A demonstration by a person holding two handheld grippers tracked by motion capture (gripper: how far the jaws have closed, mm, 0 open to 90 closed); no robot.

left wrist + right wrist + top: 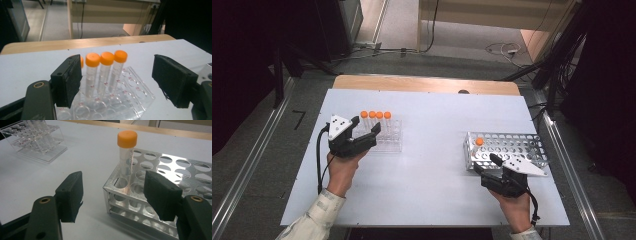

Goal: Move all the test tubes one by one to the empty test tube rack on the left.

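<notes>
**Tubes in two racks, both grippers released**

Tubes [105, 72] with orange caps stand upright in a row of four at the far edge of the clear rack [130, 100], just ahead of the left gripper [364, 131]. Its jaws stand wide apart with nothing between the pads; one tube is partly hidden behind the left jaw in the left gripper view. The right gripper [117, 195] is also released, holding nothing, its jaws straddling the near corner of the metal rack [175, 180]. A single tube [126, 152] stands upright in a hole near that corner, just beyond the jaws. Both racks rest well apart on the white table [432, 165].
</notes>
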